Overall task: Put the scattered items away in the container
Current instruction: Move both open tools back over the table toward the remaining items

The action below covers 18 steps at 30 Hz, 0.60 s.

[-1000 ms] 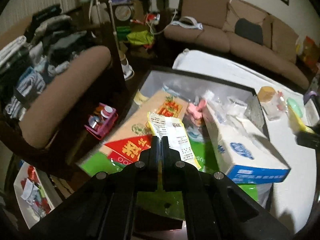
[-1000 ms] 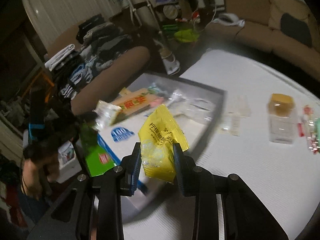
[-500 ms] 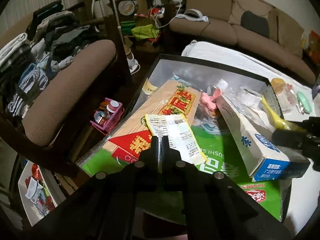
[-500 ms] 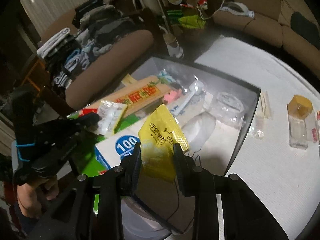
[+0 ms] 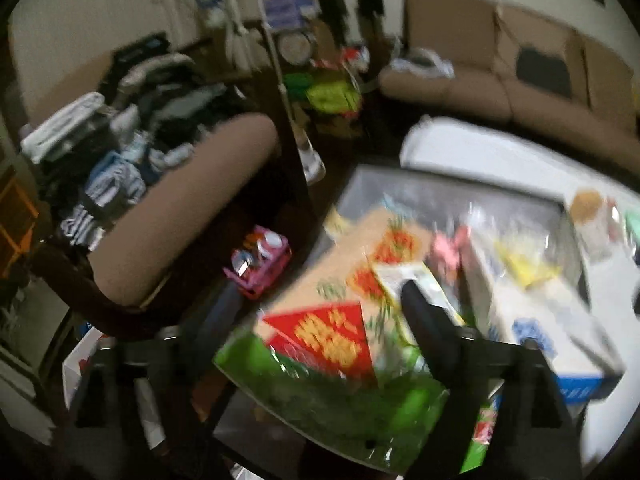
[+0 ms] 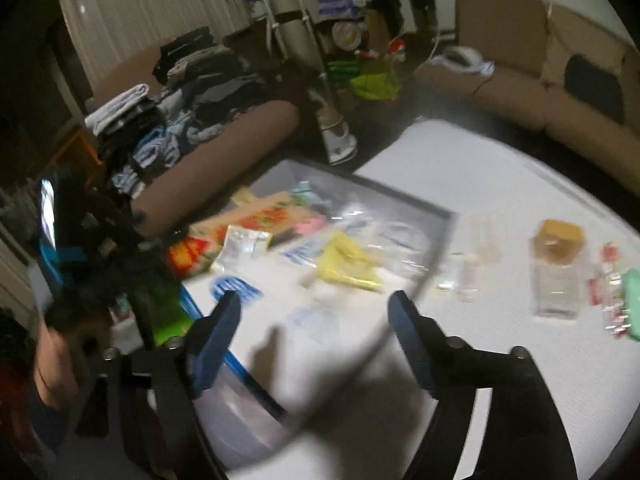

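Both grippers are over the container (image 6: 444, 216), a dark-rimmed clear bin at the near-left edge of the white table (image 6: 500, 184), and both have jaws opening with nothing between them. The right gripper (image 6: 314, 312) has its blue fingers (image 6: 408, 336) spread wide; the yellow packet (image 6: 346, 266) lies loose inside the bin, ahead of the fingertips and apart from them, on top of the white-and-blue box (image 6: 236, 290). The left gripper (image 5: 316, 296) is also spread; the white printed sachet (image 5: 404, 276) lies on the tan-and-red box (image 5: 332, 308) in the bin, just by its right finger, though blur hides whether it touches. What is still out: a clear jar with an amber lid (image 6: 556, 264), small clear bottles (image 6: 468, 276) just outside the bin's right rim, and red and green packets (image 6: 616, 300) at the far right. All of these lie to the right of the bin, so the right hand is clearly the nearer one; the left would have to cross the whole bin. The jar stands upright, long axis vertical, ahead and right of the right fingers; next reach likely swings right and forward. The bin already looks crowded.
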Tool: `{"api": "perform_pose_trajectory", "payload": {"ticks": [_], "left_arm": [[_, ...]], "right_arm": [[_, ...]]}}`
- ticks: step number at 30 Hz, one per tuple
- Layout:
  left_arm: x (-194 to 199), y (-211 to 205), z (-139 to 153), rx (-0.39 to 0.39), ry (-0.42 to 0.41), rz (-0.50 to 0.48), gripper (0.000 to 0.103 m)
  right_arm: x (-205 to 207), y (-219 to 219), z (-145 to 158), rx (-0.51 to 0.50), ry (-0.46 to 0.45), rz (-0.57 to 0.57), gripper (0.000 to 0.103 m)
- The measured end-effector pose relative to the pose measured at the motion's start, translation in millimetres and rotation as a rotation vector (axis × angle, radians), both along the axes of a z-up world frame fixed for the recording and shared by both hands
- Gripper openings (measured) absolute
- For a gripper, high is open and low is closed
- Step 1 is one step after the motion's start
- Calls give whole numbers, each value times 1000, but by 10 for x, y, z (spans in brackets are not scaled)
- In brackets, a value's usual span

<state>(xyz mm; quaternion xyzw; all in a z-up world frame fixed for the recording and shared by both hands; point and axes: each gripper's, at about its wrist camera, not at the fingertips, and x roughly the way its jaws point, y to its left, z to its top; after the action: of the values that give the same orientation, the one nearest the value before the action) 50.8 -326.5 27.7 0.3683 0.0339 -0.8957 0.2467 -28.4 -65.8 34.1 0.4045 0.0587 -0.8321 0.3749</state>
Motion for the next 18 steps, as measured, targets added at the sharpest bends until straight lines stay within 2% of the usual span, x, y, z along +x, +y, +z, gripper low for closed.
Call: {"api": "perform_pose_trajectory", "payload": {"ticks": [2,4,7,10,12,14,16,18], "left_arm": [[85,-12,164,34,88,4,102],[175,14,305,79,173,-13,103],[269,121,535,192,281,-78,103],[271,320,716,307,343,-152,103],[208,537,800,368,351,-219,103],[113,911,860,388,343,-321,103],[-25,1390,858,360,300,-422,103],[-202,1924,757,314,230,-521,103]], "right_arm": [[8,435,11,21,23,-53,88],[-1,885,-14,41,25,-120,89],[9,1682,-137,83,8,-256,90],[61,2412,-326,84,-43,-387,90],[107,2822,-463,60,-73,-468,90],[153,3231,-607,24,-88,-566,90],[170,3568,-761,-30,-110,-643,90],[135,3794,-917,-50,-172,-700,90]]}}
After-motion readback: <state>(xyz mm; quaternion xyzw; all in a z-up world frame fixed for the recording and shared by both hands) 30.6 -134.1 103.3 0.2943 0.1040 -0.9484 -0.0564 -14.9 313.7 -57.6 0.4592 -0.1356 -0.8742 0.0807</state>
